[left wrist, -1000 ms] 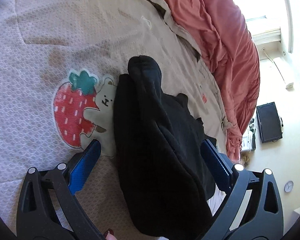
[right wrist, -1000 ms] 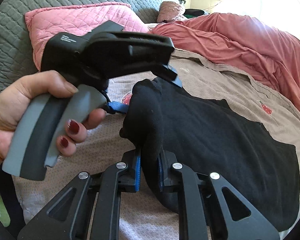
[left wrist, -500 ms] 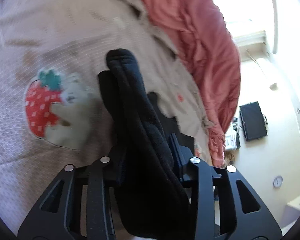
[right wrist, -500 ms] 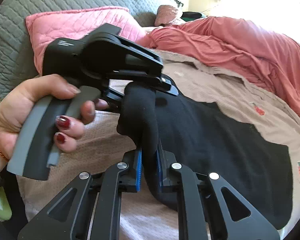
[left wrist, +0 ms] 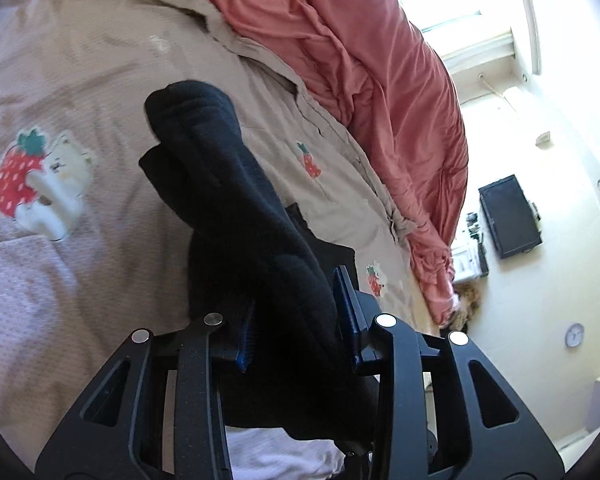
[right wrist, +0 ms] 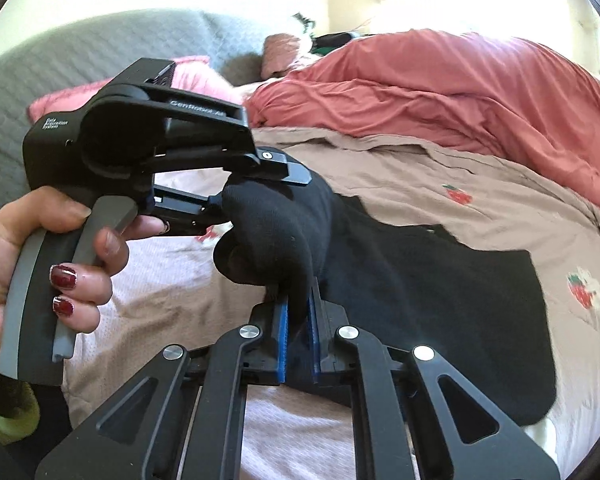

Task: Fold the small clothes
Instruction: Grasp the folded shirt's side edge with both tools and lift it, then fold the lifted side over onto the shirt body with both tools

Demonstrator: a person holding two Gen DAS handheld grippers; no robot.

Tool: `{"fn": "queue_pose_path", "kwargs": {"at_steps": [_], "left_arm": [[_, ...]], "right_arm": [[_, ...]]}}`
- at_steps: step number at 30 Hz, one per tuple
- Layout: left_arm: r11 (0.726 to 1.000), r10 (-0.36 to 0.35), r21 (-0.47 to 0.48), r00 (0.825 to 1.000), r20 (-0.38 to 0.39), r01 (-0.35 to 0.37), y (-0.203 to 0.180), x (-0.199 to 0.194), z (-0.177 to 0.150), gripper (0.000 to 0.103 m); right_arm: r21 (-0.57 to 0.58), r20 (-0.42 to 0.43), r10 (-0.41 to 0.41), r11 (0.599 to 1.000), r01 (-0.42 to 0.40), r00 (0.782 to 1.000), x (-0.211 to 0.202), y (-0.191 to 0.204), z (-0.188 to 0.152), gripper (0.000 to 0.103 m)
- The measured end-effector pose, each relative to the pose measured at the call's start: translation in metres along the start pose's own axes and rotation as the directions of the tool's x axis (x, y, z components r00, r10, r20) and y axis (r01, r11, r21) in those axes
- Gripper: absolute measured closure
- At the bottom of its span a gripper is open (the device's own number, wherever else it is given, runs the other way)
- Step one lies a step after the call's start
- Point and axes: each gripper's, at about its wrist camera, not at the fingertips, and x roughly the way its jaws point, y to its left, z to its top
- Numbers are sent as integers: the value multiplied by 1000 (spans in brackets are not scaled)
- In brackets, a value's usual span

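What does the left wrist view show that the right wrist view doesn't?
Left wrist only: a wall-mounted screen, a wall clock, the large strawberry-and-bear print.
Right wrist only: the hand holding the left tool, a pink pillow, the grey headboard.
Both: the black garment, clamped by both tools, and the red duvet.

We see a black garment [right wrist: 440, 280] of matt, slightly fuzzy knit cloth lying on a beige bedspread [left wrist: 112, 80] of finely textured woven cloth (its strawberry patch [left wrist: 20, 184] looks soft and flat). The pink duvet [right wrist: 460, 80] is smooth, creased cloth with a faint sheen, and the grey headboard [right wrist: 60, 64] is quilted matt fabric. The left gripper [left wrist: 296, 328] and right gripper [right wrist: 298, 320] are matt black plastic with shiny metal rivets and ribbed blue pads [right wrist: 282, 336].
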Motion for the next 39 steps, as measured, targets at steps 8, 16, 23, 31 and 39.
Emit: {"fn": "queue_pose_path", "kwargs": {"at_steps": [8,16,23,31,39], "left_arm": [[986,113,129,992,-58,-105,-71,51,-4,78],[968,159,220,971,-179,-118,-121,124,-29,95],[947,242,257,952,-186,-190,-122,144,-40,87],[914,327,275,943,-68,-297,-119,106,-11,44],[838,467,374,877,-116,-397,-119,138,-8,31]], "right_arm": [[161,48,-38,987,30,998,-36,-63,-7,96],[306,73,-74,951,49,995,-67,-117,-22,103],[524,-70,-11,851,46,998,-61,-171,-57,99],[636,-9,208,756,-155,978,-27,-173,-62,39],[607,-31,217,779,-155,976,13,-143,-52,12]]}}
